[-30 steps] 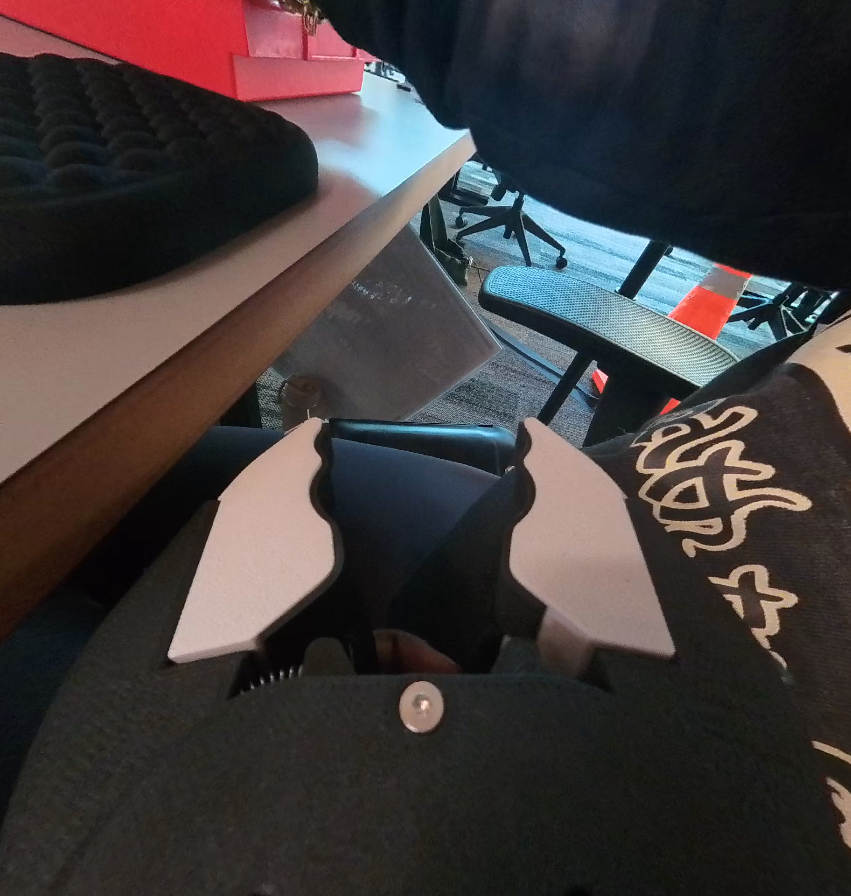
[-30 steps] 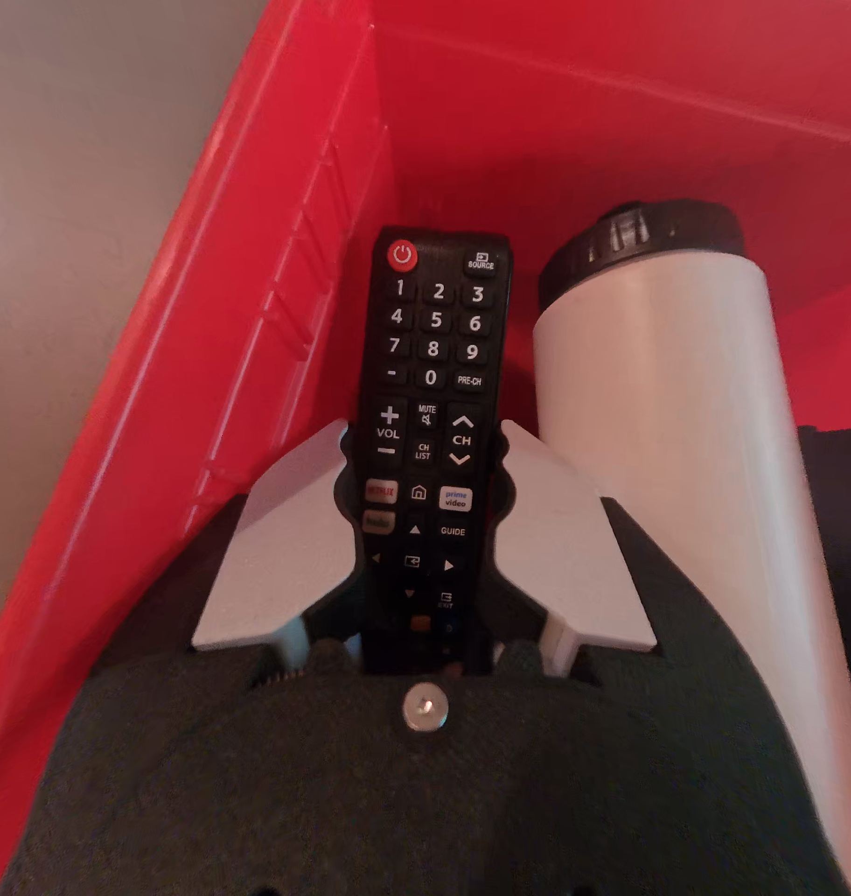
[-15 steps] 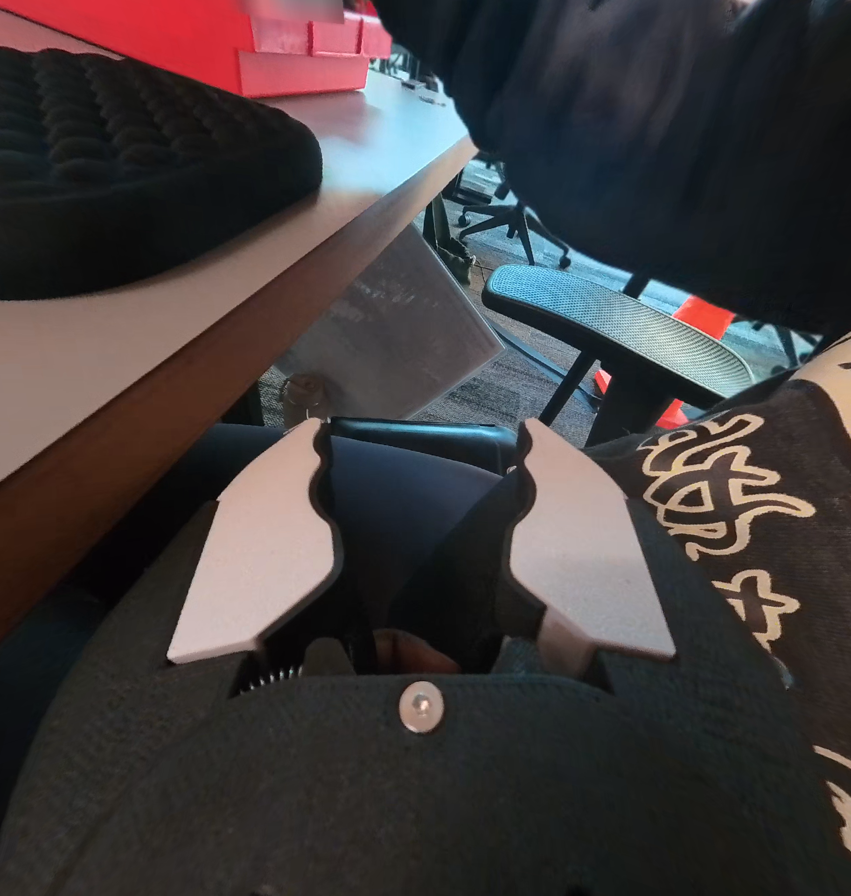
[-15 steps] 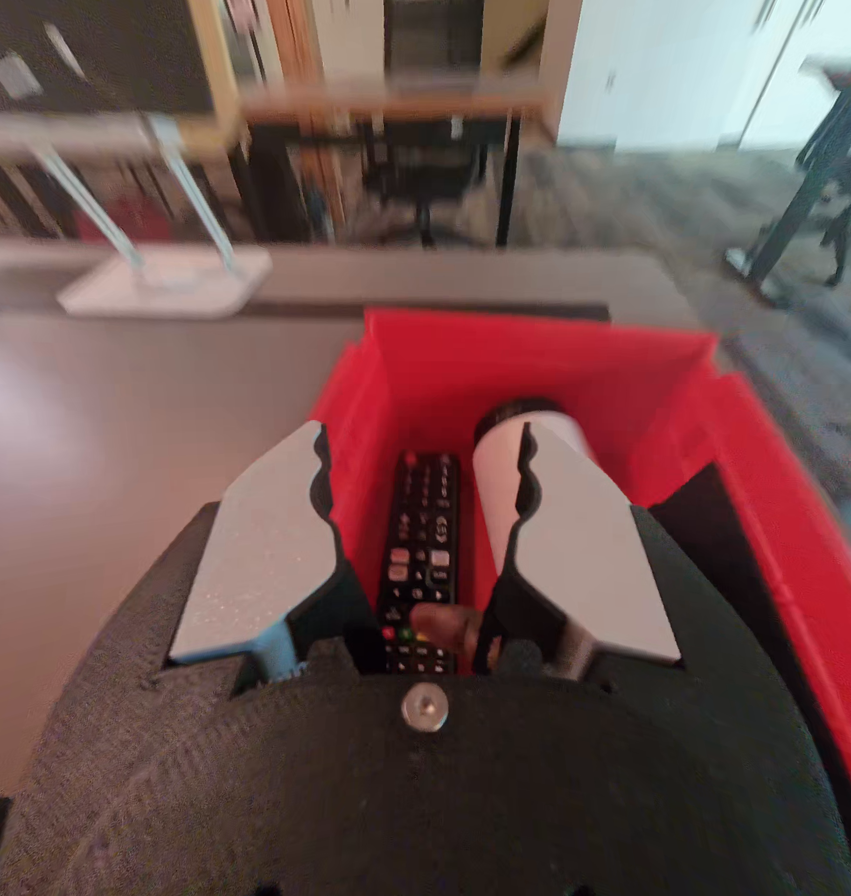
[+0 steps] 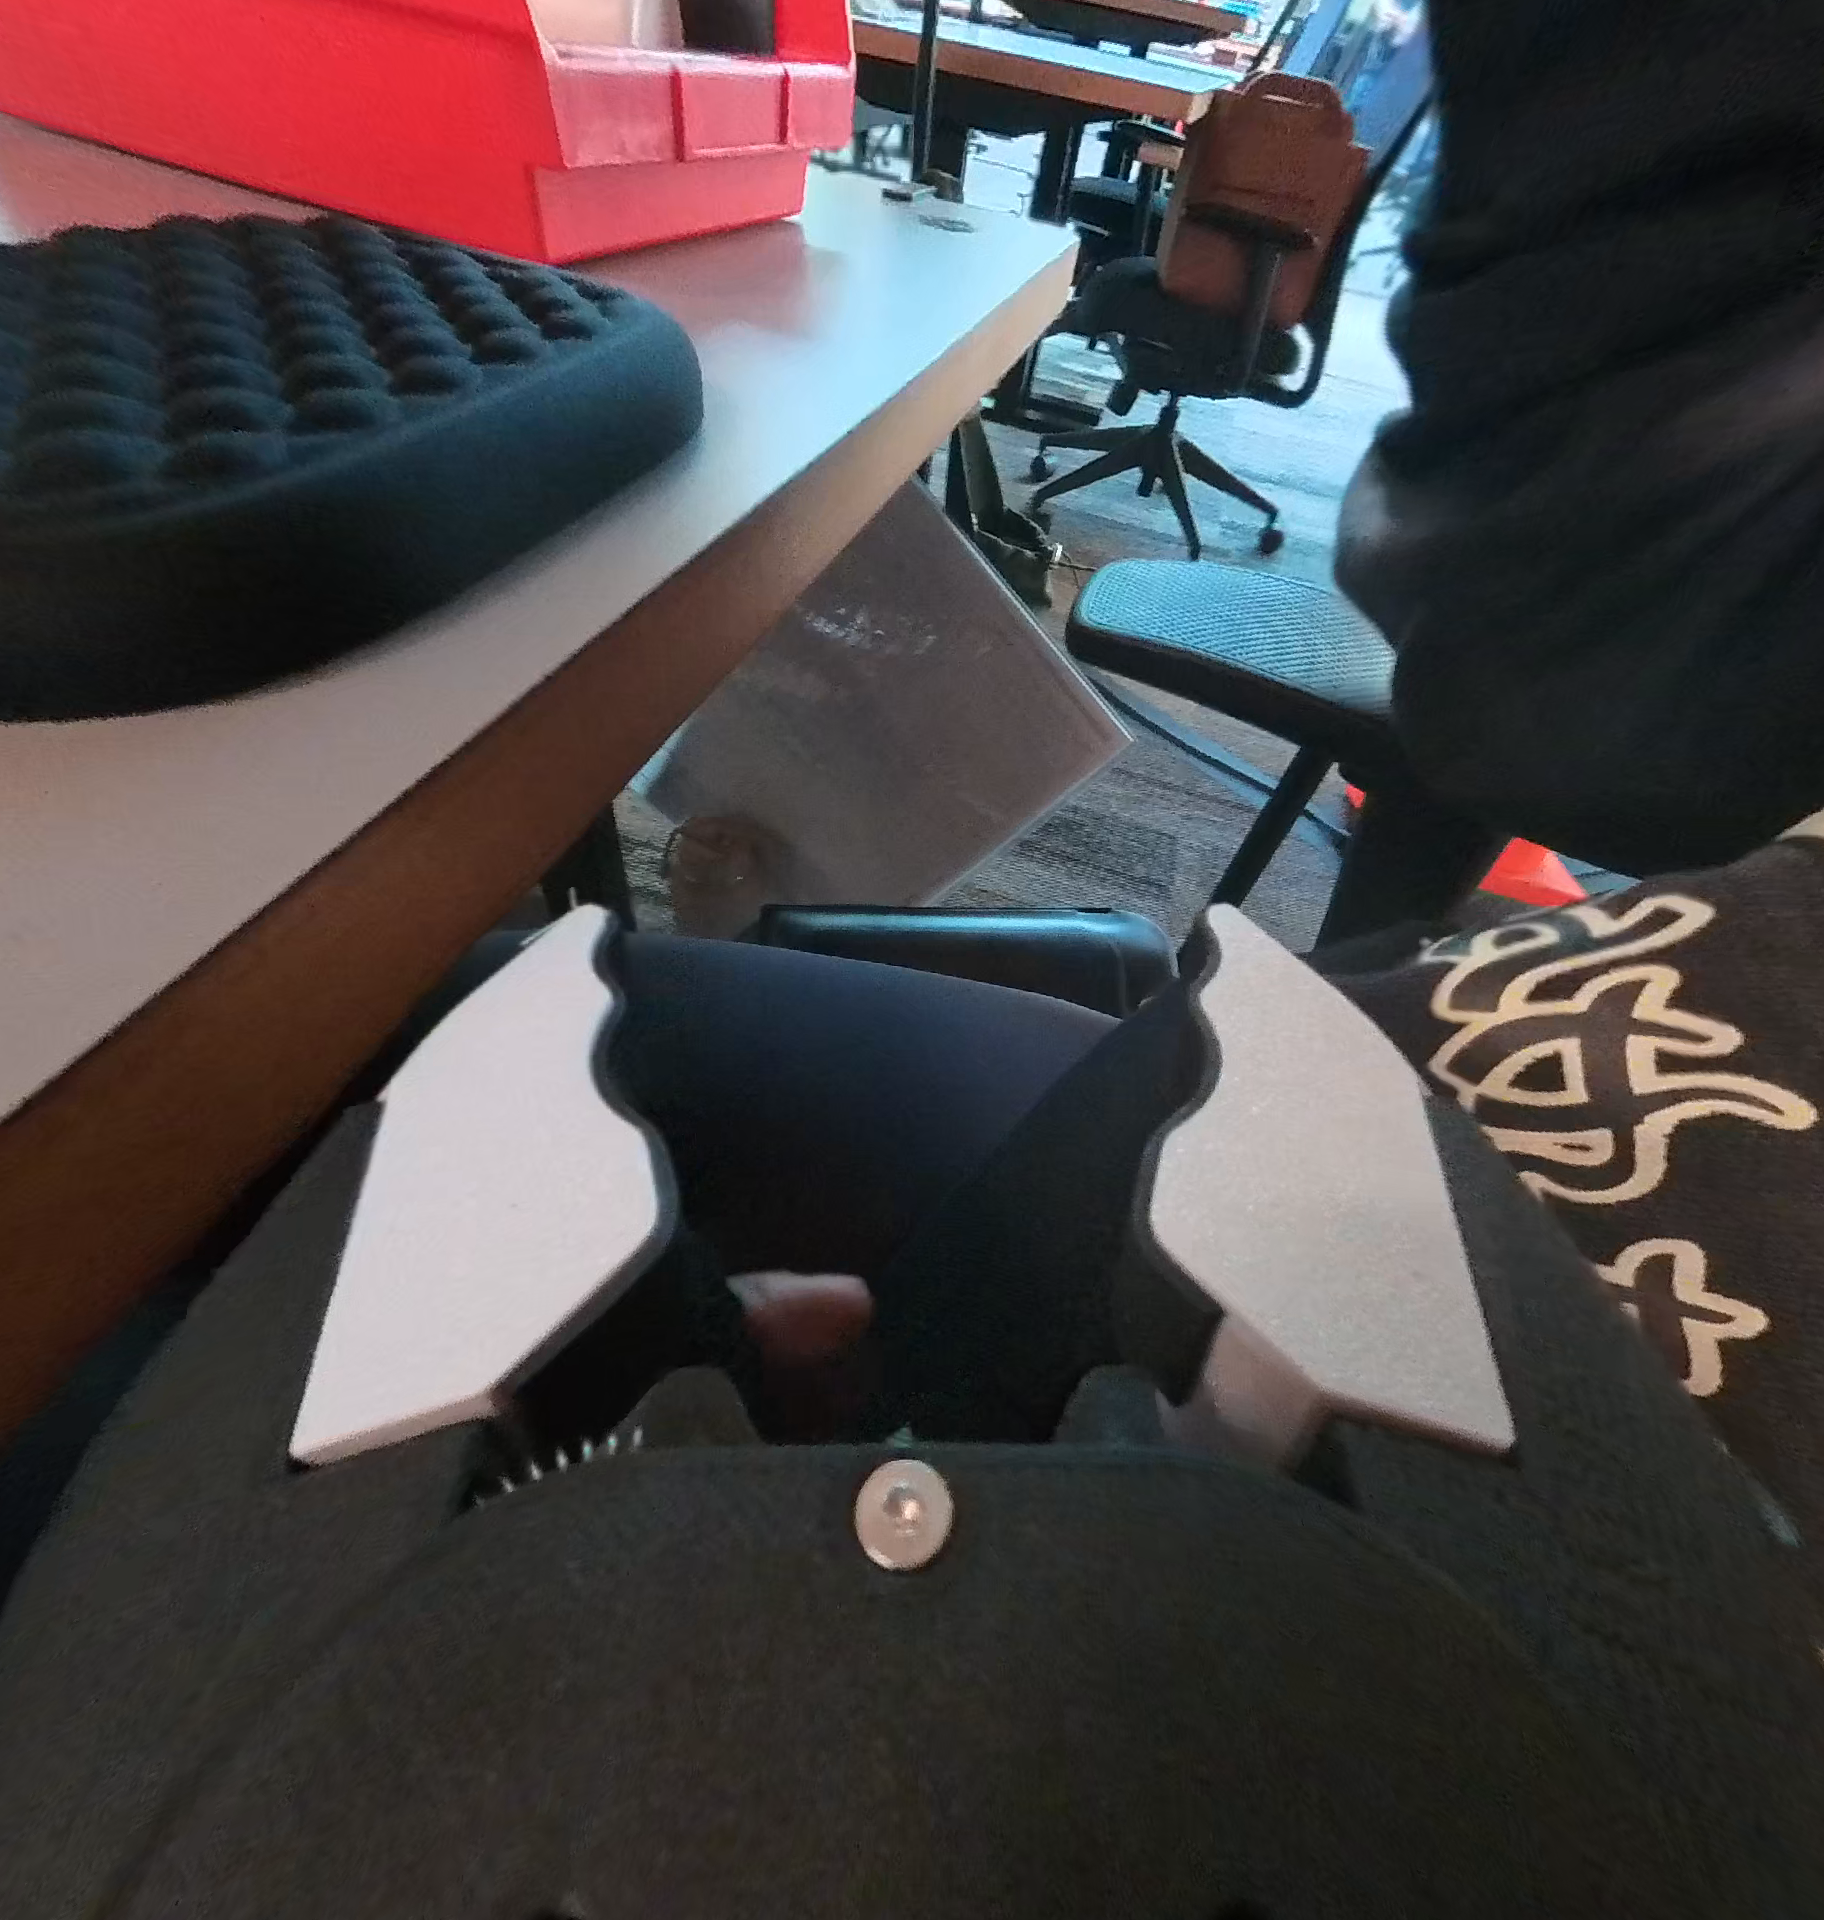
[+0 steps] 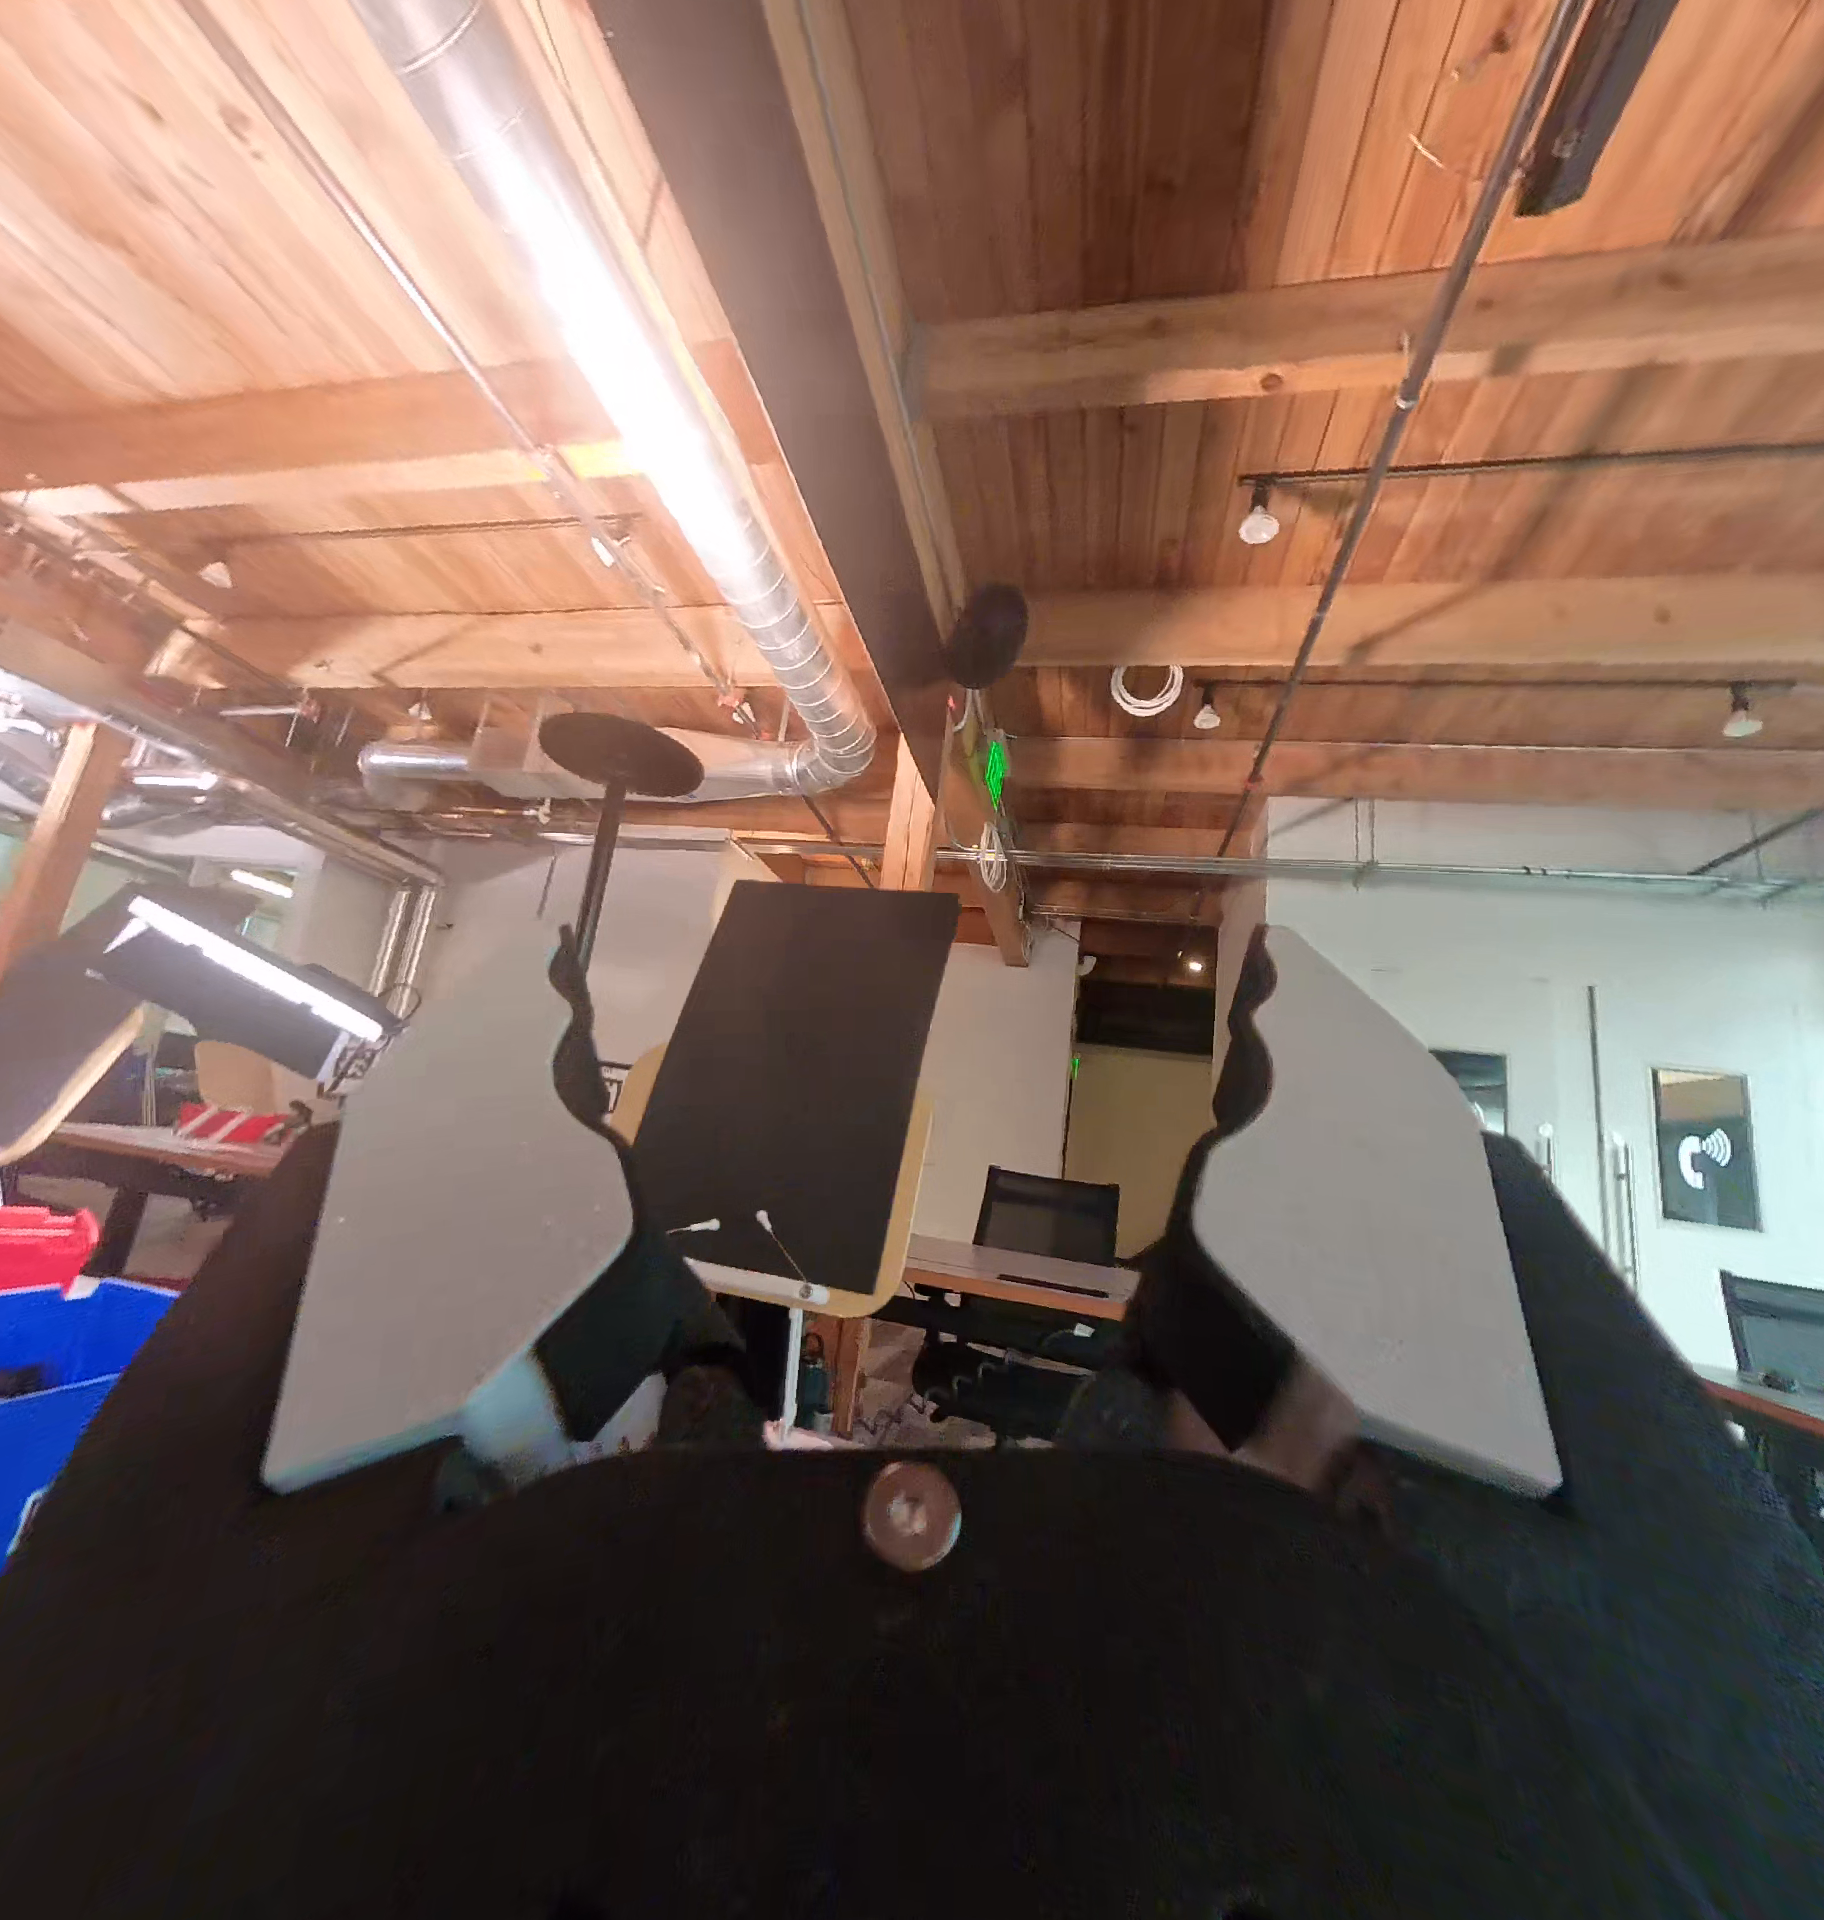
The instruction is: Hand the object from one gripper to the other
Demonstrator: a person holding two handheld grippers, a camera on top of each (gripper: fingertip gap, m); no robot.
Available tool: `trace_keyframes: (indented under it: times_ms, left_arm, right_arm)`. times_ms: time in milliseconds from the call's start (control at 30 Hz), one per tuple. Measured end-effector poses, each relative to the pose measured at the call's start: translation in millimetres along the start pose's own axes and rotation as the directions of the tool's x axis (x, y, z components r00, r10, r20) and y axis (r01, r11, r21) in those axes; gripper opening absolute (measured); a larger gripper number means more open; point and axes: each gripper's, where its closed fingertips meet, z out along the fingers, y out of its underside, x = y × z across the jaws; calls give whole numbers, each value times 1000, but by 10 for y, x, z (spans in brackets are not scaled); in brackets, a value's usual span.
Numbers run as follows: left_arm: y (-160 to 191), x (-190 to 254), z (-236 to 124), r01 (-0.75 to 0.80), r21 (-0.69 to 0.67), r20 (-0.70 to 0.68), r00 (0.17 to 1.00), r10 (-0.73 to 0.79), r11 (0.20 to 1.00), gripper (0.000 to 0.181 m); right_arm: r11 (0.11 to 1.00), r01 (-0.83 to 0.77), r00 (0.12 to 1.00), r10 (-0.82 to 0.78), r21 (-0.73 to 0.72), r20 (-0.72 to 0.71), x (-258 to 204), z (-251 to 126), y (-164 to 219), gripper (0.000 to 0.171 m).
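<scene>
My left gripper (image 5: 908, 920) is open and empty. It sits low at the front edge of the table (image 5: 835, 312), pointing over a person's dark-clad lap. The red bin (image 5: 368, 94) stands on the table at the far left. My right gripper (image 6: 913, 940) is open and empty, tilted up toward the wooden ceiling. The black remote control and the white bottle seen earlier in the red bin are in neither view now.
A black bumpy cushion (image 5: 243, 436) lies on the table near its edge. A mesh chair armrest (image 5: 1230, 644) and a dark sleeve (image 5: 1614, 416) are on the right. The right wrist view shows a black panel (image 6: 804, 1070), a lamp (image 6: 243, 977) and a blue bin (image 6: 46, 1382).
My right gripper let go of the remote in the red bin, pulled back, and swung up to face the ceiling. The left gripper stayed open and hardly moved.
</scene>
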Motion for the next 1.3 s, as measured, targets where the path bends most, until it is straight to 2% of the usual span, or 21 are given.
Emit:
trace_keyframes:
  times_ms: [67, 167, 233, 333, 467, 600, 700, 733, 767, 867, 933, 1033, 1133, 1300]
  left_arm:
    - [-67, -50, -34, -43, 14, 44, 998, 42, 999, 108]
    - [-274, -114, -162, -195, 50, 124, 974, 187, 980, 107]
    - [-547, -247, -333, -277, 121, 259, 936, 240, 953, 107]
    - [-925, -270, -661, -340, 184, 317, 909, 271, 922, 108]
    - [-1382, -618, -1364, -381, 209, 506, 830, 234, 901, 108]
    - [-1639, -1258, -2289, -308, 279, 672, 739, 44, 910, 106]
    - [-1570, -1839, -2830, -217, 207, 742, 670, -8, 954, 90]
    - [-1508, -2043, -2962, -165, 167, 753, 658, -18, 972, 90]
    - [-1427, -2254, -3081, -92, 125, 761, 648, -36, 988, 90]
    - [-1122, -2880, -3407, 158, -3, 809, 580, -90, 987, 68]
    - [-915, -3153, -3438, 306, -86, 796, 593, -120, 948, 55]
    - [-761, -3551, -3402, 393, -151, 806, 580, -117, 907, 39]
    - [-617, -3909, -3357, 427, -248, 826, 562, -40, 869, 36]
    - [-482, -4306, -3280, 506, -273, 849, 527, -43, 818, 33]
  right_arm:
    - [996, 44, 997, -39, -84, 65, -145, -23, -13, 118]
    - [971, 131, 989, -113, -201, 100, -196, -91, 38, 114]
    - [965, 126, 986, -95, -232, 138, -255, -130, 29, 113]
    - [973, 97, 989, -70, -209, 131, -256, -163, -74, 110]
    - [980, 77, 994, -62, -181, 89, -160, -202, -193, 107]
    - [983, 110, 993, -102, -148, 57, -92, -239, -300, 103]
    - [987, 95, 994, -87, -133, 64, -109, -239, -320, 100]
    - [988, 82, 995, -73, -133, 71, -124, -233, -312, 100]
    - [988, 72, 995, -62, -136, 75, -136, -227, -299, 99]
    - [983, 93, 992, -79, -160, 95, -183, -213, -242, 99]
    - [978, 116, 989, -97, -175, 110, -210, -207, -204, 98]
    - [974, 119, 986, -94, -190, 137, -255, -198, -150, 97]
    - [972, 103, 984, -69, -212, 163, -304, -190, -84, 96]
    - [959, 140, 976, -92, -245, 196, -358, -191, -9, 96]
